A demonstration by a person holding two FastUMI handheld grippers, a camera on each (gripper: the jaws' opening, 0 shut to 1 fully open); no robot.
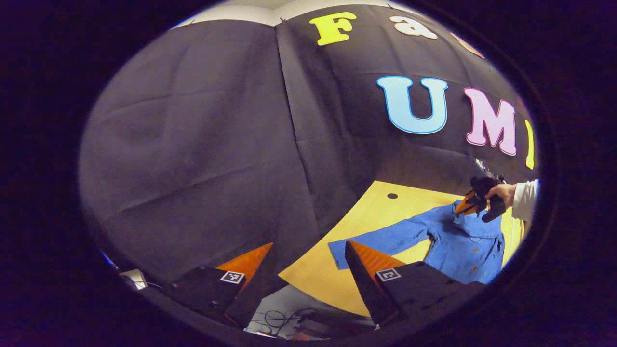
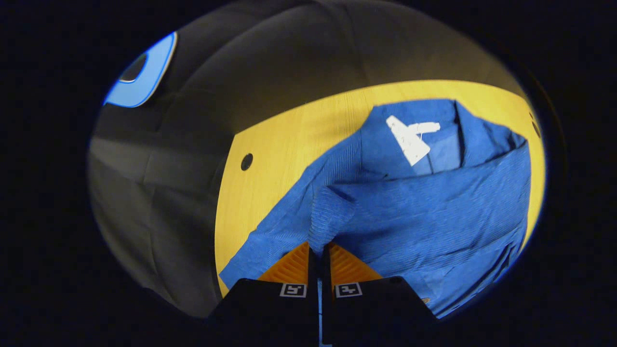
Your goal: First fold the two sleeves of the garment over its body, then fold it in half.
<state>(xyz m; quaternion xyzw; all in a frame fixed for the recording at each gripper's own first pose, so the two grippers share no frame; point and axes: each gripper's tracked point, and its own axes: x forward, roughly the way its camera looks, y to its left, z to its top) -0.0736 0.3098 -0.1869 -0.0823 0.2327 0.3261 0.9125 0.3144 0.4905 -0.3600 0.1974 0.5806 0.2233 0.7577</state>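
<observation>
Shirt [image 2: 409, 207]: blue, buttoned, lying on the yellow table [image 2: 274, 159]; ahead of and below the right gripper, ahead and to the right of the left gripper.
Right gripper [image 2: 318, 250]: fingers drawn together on a pinch of blue cloth that rises between them; from the left gripper view it sits over the collar end [image 1: 466, 205], held by a hand [image 1: 501, 193] in a white sleeve [image 1: 525, 200].
Folded sleeve: one sleeve appears to be carried across the body in front of the right gripper; a white tag [image 2: 409, 140] shows beyond it at the neck.
Left gripper [image 1: 308, 260]: fingers wide apart, holding nothing, raised off the near table edge.
Loose sleeve [image 1: 381, 241]: stretched out flat toward the left gripper, just beyond its right finger; judged not yet folded.
Step in hand: judged first sleeve fold, near release.
Risk, slip: the pinch is thin; cloth may slide out before it is laid, leaving the sleeve crooked.
Risk, drag: lifting too high may pull the body along and shift the whole shirt toward the table edge.
Risk, bunching: creases under the carried sleeve may be trapped and spoil the half fold.
Risk, second sleeve: the left gripper may catch the table edge or take two layers.
</observation>
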